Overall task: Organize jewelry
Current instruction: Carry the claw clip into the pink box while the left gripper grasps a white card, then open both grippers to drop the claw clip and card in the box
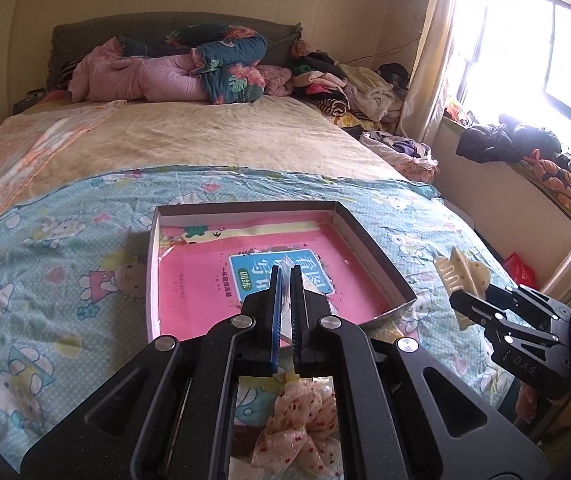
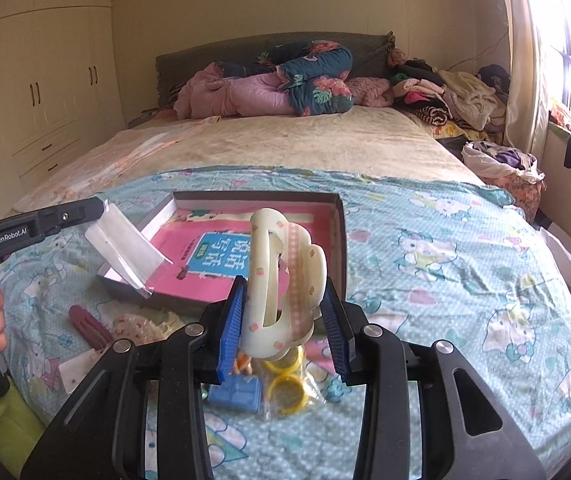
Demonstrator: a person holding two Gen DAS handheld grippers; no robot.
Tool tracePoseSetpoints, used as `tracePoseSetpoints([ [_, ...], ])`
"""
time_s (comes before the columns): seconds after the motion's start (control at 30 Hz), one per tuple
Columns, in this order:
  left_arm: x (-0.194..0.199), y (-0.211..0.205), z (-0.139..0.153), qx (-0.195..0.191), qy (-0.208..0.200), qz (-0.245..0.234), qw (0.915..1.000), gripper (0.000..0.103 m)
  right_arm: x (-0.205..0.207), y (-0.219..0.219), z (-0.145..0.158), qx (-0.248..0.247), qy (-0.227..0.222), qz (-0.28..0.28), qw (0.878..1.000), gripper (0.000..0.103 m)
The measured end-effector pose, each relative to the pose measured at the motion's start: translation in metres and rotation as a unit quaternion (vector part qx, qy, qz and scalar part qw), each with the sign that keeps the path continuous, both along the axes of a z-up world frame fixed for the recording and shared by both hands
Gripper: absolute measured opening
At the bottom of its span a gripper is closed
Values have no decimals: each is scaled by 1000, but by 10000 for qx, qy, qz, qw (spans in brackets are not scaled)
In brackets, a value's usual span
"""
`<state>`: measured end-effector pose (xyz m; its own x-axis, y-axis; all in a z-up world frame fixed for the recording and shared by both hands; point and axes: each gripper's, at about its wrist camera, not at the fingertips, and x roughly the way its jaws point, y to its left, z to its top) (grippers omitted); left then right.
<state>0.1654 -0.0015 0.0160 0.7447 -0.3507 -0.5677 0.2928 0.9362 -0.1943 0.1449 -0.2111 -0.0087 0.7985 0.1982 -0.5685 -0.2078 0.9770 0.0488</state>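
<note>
Left wrist view showed the left gripper (image 1: 284, 276) pressed together on a clear packet (image 1: 285, 292), held above a shallow box (image 1: 381, 256) on the bed (image 1: 85, 240). Only a pink book (image 1: 205, 276) lay in the box; no jewelry was in it yet.

Right wrist view showed the right gripper (image 2: 283, 300) with its blue pads against both sides of a cream hair claw (image 2: 285, 284), apparently pinching it, lifted near the box's front edge. The left gripper (image 2: 101, 205) entered from the left, its packet (image 2: 125, 252) hanging over the box's near corner.

By my reading, the sorting had barely begun: 2 items were in the tongs, none placed. Left loose on the sheet were 1 dark red clip (image 2: 89, 328), 1 lace bow (image 2: 145, 326), 1 white card (image 2: 79, 370), 1 blue item (image 2: 235, 394), and 1 clear bag (image 2: 285, 380) holding about 2 yellow rings. I counted 1 box, 1 book, 2 grippers.
</note>
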Motion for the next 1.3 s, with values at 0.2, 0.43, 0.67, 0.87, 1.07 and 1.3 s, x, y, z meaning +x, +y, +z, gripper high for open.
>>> tracePoseSetpoints([
  [0.2, 19, -3, -4, 3, 43, 52, 10000, 0, 24, 2, 5, -84, -83, 45, 9999, 36],
  [0.43, 43, -7, -11, 96, 146, 112, 9998, 0, 57, 15, 0, -206, -19, 136, 9997, 36],
  [0.67, 62, -9, -24, 150, 272, 174, 9994, 0, 89, 25, -18, -243, 238, 189, 9992, 36],
  [0.87, 72, -6, -41, 178, 428, 231, 9987, 0, 114, 30, -34, -252, 536, 181, 9981, 36],
  [1.07, 76, -2, -55, 245, 551, 274, 9978, 1, 130, 30, -53, -341, 792, 152, 9962, 36],
  [1.3, 77, 3, -59, 305, 587, 358, 9972, 2, 139, 27, -67, -351, 957, 49, 9948, 36],
])
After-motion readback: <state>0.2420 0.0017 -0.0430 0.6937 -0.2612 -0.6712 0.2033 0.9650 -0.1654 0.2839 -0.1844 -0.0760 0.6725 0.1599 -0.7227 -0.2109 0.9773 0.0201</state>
